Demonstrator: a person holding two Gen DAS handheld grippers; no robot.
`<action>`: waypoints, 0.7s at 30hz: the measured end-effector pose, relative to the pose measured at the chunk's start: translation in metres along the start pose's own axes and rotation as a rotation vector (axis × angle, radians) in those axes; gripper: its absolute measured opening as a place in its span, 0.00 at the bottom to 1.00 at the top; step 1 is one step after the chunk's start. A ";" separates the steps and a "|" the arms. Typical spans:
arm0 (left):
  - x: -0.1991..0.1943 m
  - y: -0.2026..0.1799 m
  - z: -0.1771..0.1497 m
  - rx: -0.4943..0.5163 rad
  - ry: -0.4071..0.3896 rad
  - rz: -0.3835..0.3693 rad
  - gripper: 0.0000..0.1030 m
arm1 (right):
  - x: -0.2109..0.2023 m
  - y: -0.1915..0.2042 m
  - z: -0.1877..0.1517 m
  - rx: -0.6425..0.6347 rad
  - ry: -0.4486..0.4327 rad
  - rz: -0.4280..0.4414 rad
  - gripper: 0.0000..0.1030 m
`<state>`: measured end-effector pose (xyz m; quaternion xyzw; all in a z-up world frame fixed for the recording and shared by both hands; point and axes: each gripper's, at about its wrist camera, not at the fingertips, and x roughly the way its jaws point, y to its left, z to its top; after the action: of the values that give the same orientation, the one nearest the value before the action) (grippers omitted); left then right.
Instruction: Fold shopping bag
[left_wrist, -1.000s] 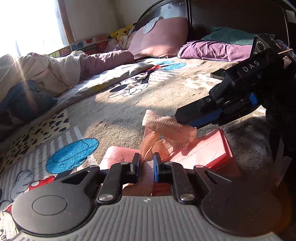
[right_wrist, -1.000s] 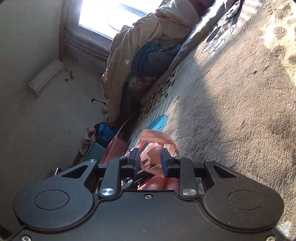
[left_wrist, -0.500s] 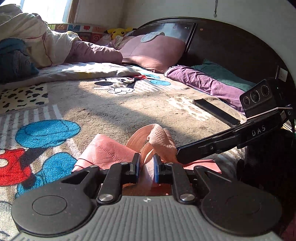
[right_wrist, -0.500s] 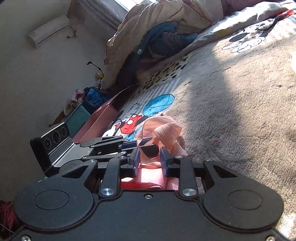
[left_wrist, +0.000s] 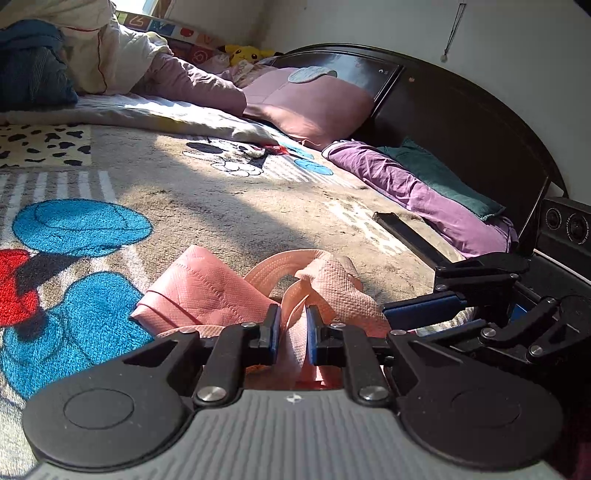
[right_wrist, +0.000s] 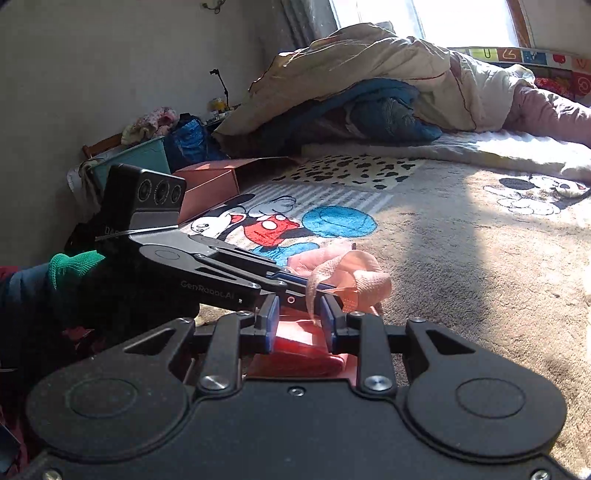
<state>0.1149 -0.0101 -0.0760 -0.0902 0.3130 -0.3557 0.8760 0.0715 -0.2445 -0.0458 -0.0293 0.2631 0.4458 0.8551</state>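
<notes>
I have the pink shopping bag (left_wrist: 207, 295) bunched near the bed's (left_wrist: 258, 206) foot edge, my left hand-held gripper (left_wrist: 291, 332) and right hand-held gripper (right_wrist: 297, 321) each clenched on its fabric, so I judge flattening and most folds remain.

We are in a bedroom with pale walls (left_wrist: 369, 26). A bed fills most of the view, covered by a plush beige blanket (left_wrist: 229, 206) printed with cartoon mice and blue circles. Strong sunlight from a window (right_wrist: 461, 22) falls across it in a bright band. A dark curved wooden headboard (left_wrist: 461, 122) stands behind a pink pillow (left_wrist: 314, 107) and a purple pillow (left_wrist: 413, 192). A rumpled cream quilt (right_wrist: 388, 66) lies heaped over blue clothing (right_wrist: 388, 114). A yellow plush toy (left_wrist: 245, 53) sits in the corner.
</notes>
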 end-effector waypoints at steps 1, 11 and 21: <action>0.000 0.001 0.000 -0.011 -0.002 -0.004 0.13 | 0.002 0.003 -0.002 -0.027 0.025 -0.005 0.26; -0.004 0.014 -0.004 -0.113 -0.017 -0.076 0.13 | 0.022 0.014 -0.009 -0.060 0.076 -0.058 0.25; -0.044 -0.006 0.003 0.040 -0.083 0.061 0.54 | 0.031 0.014 -0.016 -0.019 0.045 -0.102 0.25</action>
<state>0.0893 0.0153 -0.0508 -0.0779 0.2720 -0.3311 0.9002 0.0684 -0.2178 -0.0717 -0.0606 0.2761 0.4034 0.8703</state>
